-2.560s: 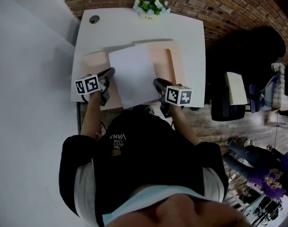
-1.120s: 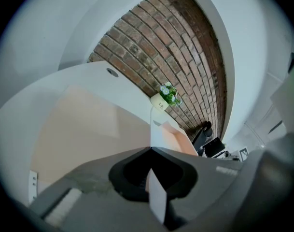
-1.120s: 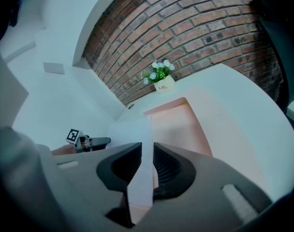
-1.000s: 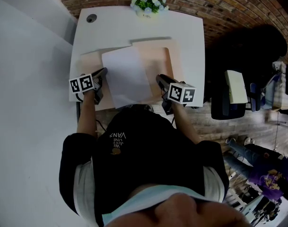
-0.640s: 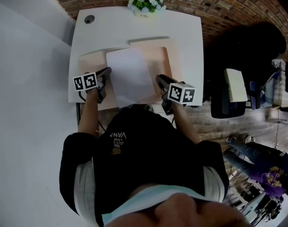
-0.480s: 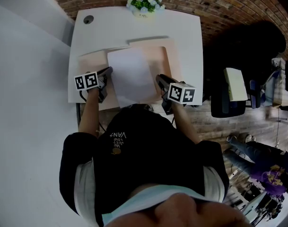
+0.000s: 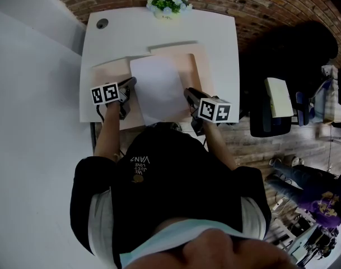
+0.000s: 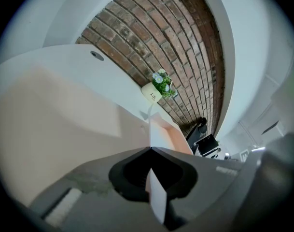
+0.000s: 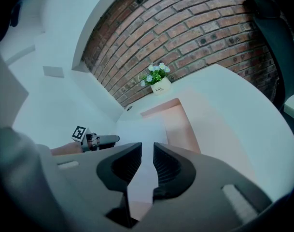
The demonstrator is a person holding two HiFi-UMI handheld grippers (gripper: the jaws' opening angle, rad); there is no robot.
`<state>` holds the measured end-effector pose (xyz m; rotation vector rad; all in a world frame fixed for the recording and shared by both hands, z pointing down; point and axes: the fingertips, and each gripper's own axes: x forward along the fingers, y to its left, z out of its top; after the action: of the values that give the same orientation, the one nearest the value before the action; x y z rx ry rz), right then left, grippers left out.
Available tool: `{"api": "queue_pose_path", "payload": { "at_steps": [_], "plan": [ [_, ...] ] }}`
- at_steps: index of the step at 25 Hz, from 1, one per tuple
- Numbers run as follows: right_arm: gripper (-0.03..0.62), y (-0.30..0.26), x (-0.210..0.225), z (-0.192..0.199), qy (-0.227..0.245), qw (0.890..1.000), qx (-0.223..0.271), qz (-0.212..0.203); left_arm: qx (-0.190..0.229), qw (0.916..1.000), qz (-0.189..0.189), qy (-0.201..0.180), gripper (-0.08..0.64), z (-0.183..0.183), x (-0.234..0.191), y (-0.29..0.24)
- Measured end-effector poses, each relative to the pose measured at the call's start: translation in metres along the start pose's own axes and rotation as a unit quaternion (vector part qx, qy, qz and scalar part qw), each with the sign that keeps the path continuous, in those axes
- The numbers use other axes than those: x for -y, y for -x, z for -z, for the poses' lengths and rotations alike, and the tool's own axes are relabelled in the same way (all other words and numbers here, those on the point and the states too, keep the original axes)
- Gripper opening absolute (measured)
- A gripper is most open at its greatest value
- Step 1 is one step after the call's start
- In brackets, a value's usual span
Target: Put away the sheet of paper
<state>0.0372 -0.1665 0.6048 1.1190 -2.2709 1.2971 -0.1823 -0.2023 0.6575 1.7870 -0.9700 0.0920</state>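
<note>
A white sheet of paper (image 7: 159,88) lies over an open peach folder (image 7: 199,72) on the white desk (image 7: 159,35). My left gripper (image 7: 131,83) is at the sheet's left edge and shut on it. In the left gripper view the paper (image 8: 156,199) shows edge-on between the closed jaws (image 8: 151,178). My right gripper (image 7: 187,93) sits at the sheet's right edge. Its jaws (image 9: 147,166) stand a narrow gap apart, with the paper (image 9: 142,129) lying flat beyond and below them. The left gripper (image 9: 101,140) also shows in the right gripper view.
A small pot of white flowers (image 7: 169,4) stands at the desk's far edge against the brick wall. A cable hole (image 7: 102,22) is at the far left corner. A dark chair (image 7: 268,114) stands right of the desk. A white wall runs along the left.
The left gripper pulled the sheet left, then brought it back right and a little farther onto the folder. The right gripper has hardly moved.
</note>
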Motion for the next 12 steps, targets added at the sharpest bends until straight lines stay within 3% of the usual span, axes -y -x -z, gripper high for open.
{"api": "queue_pose_path", "payload": {
  "at_steps": [12],
  "plan": [
    [0.074,0.012,0.010,0.000,-0.009,1.000,0.008,0.005,-0.007,1.0000,0.004,-0.006,-0.002,0.003,0.014,-0.020]
  ]
}}
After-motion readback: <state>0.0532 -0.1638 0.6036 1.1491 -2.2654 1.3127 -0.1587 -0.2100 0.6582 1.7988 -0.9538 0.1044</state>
